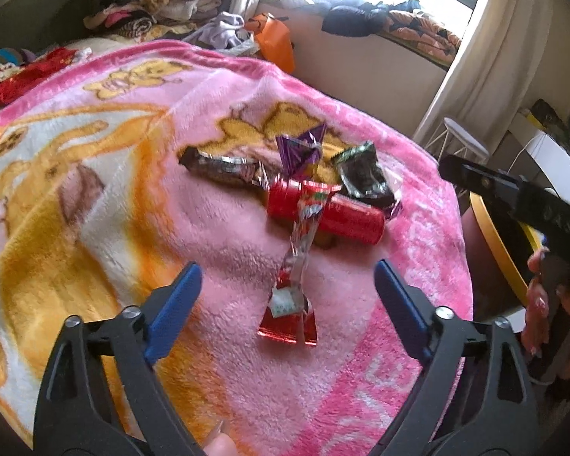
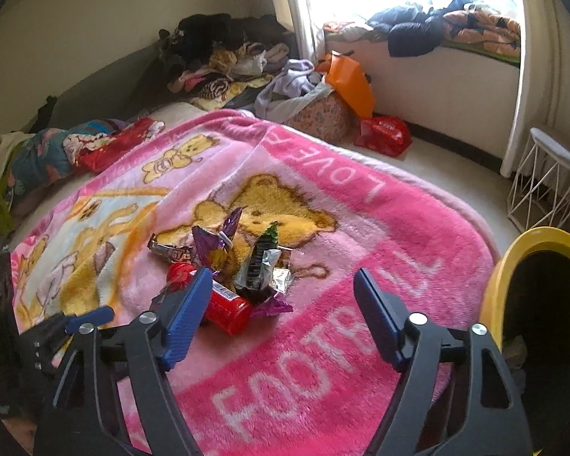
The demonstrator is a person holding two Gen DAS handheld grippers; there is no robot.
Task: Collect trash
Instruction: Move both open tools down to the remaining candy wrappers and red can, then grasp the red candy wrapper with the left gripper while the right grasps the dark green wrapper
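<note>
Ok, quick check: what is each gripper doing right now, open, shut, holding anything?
Left gripper: open, empty, long red foil wrapper lying between its fingers.
Right gripper: open, holding nothing.

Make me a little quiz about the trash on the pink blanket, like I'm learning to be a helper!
1. True or false: the red can stands upright.
2. Which lies closest to the left gripper? A) purple wrapper B) long red wrapper C) dark wrapper
3. What colour is the bin's rim beside the blanket?

Key: 1. False, it lies on its side. 2. B. 3. Yellow.
</note>
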